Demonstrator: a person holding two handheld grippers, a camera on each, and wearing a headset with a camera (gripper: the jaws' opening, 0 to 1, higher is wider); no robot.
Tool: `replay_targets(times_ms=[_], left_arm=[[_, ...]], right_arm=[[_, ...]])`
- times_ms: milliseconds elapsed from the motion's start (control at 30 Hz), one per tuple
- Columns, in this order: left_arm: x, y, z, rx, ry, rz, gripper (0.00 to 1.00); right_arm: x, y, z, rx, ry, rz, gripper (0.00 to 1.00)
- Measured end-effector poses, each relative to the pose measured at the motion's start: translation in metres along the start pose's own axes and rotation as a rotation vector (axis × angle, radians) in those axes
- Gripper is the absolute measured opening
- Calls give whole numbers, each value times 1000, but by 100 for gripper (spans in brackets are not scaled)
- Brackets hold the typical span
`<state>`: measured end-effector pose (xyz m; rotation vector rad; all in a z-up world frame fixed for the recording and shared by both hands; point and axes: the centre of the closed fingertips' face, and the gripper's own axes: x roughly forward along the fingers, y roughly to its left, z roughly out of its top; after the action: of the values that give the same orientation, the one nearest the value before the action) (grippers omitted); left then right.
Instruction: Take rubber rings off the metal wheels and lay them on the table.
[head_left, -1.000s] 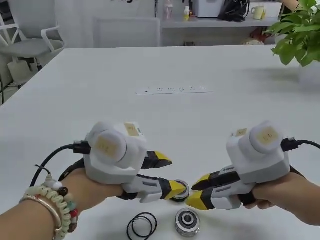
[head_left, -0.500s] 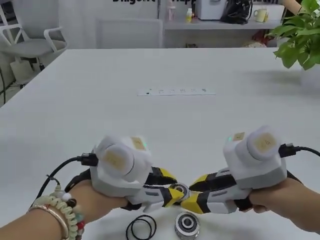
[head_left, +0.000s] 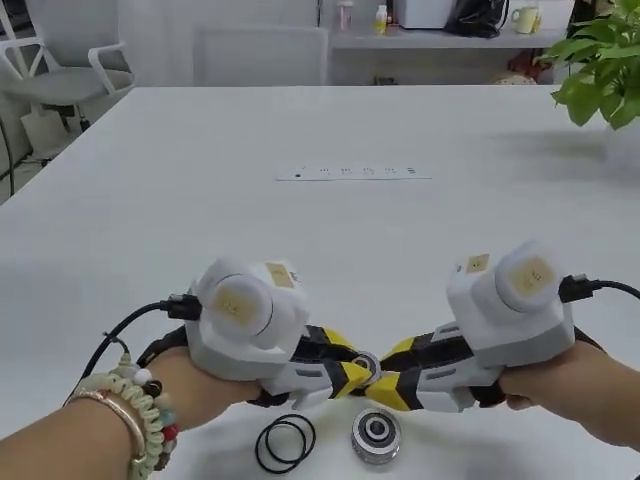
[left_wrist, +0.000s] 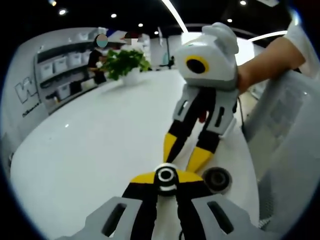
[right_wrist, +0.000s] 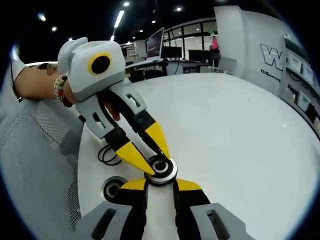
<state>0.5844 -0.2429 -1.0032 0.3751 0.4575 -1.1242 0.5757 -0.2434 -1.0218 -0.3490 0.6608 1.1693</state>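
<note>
A small metal wheel (head_left: 366, 364) is held off the table between the two grippers' tips. My left gripper (left_wrist: 165, 178) is shut on this wheel (left_wrist: 165, 176), one yellow tip on each side of it. My right gripper (right_wrist: 161, 184) faces it from the other side. Its jaws stand a little apart, and the tips touch the rim of the wheel (right_wrist: 163, 169). A second metal wheel (head_left: 376, 436) lies flat on the white table (head_left: 330, 240), just below the tips. Two black rubber rings (head_left: 285, 442) lie overlapping to its left.
A flush strip of sockets (head_left: 352, 174) sits in the middle of the table. A potted plant (head_left: 603, 60) stands at the far right corner. A white chair (head_left: 62, 70) stands beyond the far left edge.
The grippers have come together. A second ago the right gripper's jaws stood wide apart and short of the wheel. Now its tips are at the wheel, and the left jaws have shut on it.
</note>
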Motion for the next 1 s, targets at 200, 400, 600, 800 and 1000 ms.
replay_targets(times_ms=[200, 400, 600, 800, 1000], left_arm=[[0, 1, 0, -4, -1, 6, 15], [0, 1, 0, -6, -5, 7, 15], [0, 1, 0, -6, -6, 6, 14], [0, 2, -1, -10, -4, 13, 14], [0, 4, -2, -20, -4, 21, 14]], right_arm=[[1, 0, 1, -3, 3, -10, 20], [5, 1, 4, -69, 1, -25, 23], [1, 0, 2, -70, 13, -17, 20], [-1, -1, 1, -86, 20, -16, 14], [-3, -2, -2, -113, 28, -23, 0]])
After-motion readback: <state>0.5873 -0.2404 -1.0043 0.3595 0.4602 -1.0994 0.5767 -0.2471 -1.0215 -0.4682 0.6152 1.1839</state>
